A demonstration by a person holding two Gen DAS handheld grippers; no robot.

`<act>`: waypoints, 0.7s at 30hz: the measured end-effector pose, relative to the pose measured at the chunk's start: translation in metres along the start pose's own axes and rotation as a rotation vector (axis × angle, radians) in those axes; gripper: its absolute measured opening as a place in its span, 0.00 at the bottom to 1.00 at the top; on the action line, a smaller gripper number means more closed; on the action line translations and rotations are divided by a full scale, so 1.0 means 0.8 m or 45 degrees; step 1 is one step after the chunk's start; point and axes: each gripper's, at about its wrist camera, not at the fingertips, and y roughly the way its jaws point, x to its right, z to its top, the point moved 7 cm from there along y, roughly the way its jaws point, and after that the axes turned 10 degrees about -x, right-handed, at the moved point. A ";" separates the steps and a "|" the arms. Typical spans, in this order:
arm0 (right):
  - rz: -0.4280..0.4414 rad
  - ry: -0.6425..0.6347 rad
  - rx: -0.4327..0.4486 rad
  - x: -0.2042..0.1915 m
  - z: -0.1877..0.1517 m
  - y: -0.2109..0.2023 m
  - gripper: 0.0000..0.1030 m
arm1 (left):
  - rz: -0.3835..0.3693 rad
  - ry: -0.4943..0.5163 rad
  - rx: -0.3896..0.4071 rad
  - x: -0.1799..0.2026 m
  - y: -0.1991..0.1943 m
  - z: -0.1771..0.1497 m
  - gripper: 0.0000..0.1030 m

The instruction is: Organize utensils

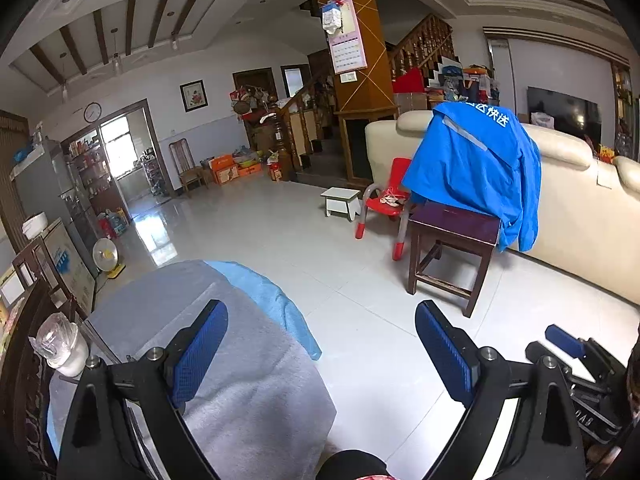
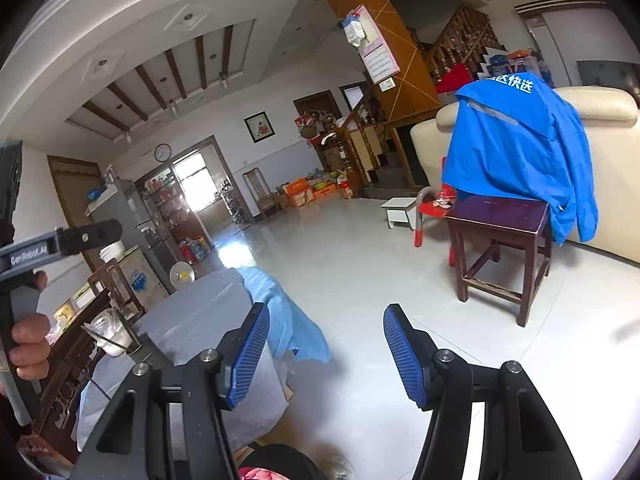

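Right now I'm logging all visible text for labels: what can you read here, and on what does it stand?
"达快送": white characters on the blue jacket draped over the sofa; a character before them is cut off.
"GenRobot.AI": on the left claw's handle, seen from the right wrist.
Wall calendar on the pillar: too small to read.
Floor boxes: blurred.

Daylight from the far window [image 2: 196, 184] glares on the floor [image 2: 240, 256]; sharp centre, fisheye-bent edges with dark corners.
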 end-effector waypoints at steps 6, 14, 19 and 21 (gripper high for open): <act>0.011 -0.008 0.011 -0.002 -0.002 -0.003 0.62 | -0.019 0.021 0.009 0.009 -0.003 0.001 0.92; 0.008 0.014 0.015 0.005 -0.003 -0.005 0.61 | -0.041 0.030 0.018 0.019 -0.003 0.005 0.92; 0.012 0.004 0.012 0.004 -0.004 -0.004 0.61 | -0.043 0.036 0.005 0.024 0.002 0.005 0.92; 0.015 0.001 0.010 0.005 -0.005 -0.004 0.61 | -0.042 0.035 0.000 0.024 0.002 0.004 0.92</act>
